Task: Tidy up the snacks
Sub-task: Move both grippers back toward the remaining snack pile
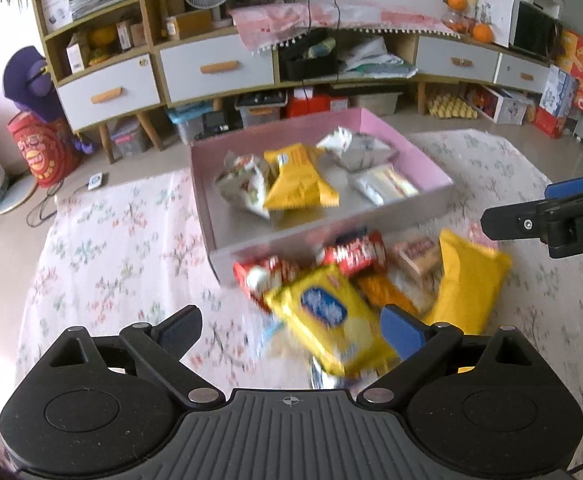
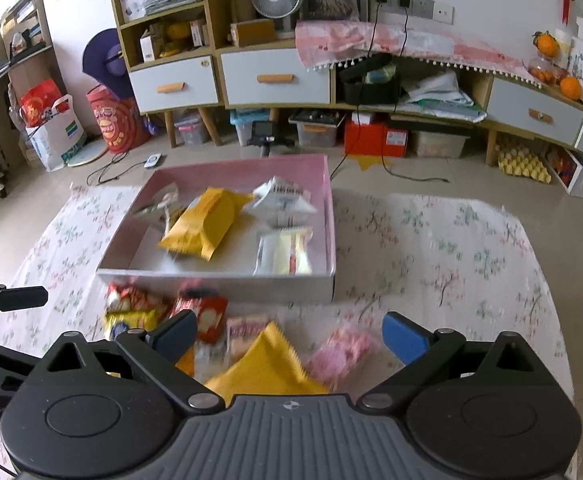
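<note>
- Left tongs [image 1: 291, 330] stand wide, empty, over a yellow packet [image 1: 331, 316] in the loose snack pile.
- Right tongs [image 2: 289, 336] also gape wide, gripping nothing.
- Pink box [image 2: 323, 216] on the flowered tabletop [image 2: 451, 248] holds four packets; the pile lies just before it.

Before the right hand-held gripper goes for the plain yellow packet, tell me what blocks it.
Nothing visible. The right hand-held gripper is open above the yellow packet, which lies atop the pile before the pink box.
</note>
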The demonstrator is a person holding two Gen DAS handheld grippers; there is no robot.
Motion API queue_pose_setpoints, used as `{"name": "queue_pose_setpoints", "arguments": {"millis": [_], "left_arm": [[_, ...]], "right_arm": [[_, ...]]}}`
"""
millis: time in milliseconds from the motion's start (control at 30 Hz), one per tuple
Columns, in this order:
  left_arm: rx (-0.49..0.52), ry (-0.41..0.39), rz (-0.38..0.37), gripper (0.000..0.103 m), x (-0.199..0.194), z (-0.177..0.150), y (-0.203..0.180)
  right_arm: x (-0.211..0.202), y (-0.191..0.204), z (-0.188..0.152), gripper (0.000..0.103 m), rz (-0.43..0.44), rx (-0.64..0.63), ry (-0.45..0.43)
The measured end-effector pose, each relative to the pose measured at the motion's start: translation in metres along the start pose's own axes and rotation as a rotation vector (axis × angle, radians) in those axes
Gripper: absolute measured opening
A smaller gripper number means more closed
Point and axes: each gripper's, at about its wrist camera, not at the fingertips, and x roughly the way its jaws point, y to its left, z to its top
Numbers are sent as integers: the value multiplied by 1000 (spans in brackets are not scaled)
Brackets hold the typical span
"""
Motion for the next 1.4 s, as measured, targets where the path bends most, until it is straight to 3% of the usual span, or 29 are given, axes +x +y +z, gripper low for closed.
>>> {"name": "queue_pose_setpoints", "arguments": {"millis": [367, 667, 867, 1167, 1400], "left_arm": [[-74, 131, 32, 97, 13, -40, 3], [-145, 200, 83, 97, 37, -44, -2], [-77, 201, 71, 97, 40, -48, -12], [64, 203, -10, 97, 24, -65, -12], [99, 198, 24, 97, 11, -77, 3]], "right_arm": [[2, 17, -39, 83, 17, 16, 75], [18, 22, -42, 83, -14, 13, 93], [33, 18, -41, 83, -17, 67, 116], [42, 14, -49, 83, 7, 14, 145], [31, 6, -59, 83, 1, -43, 177]]}}
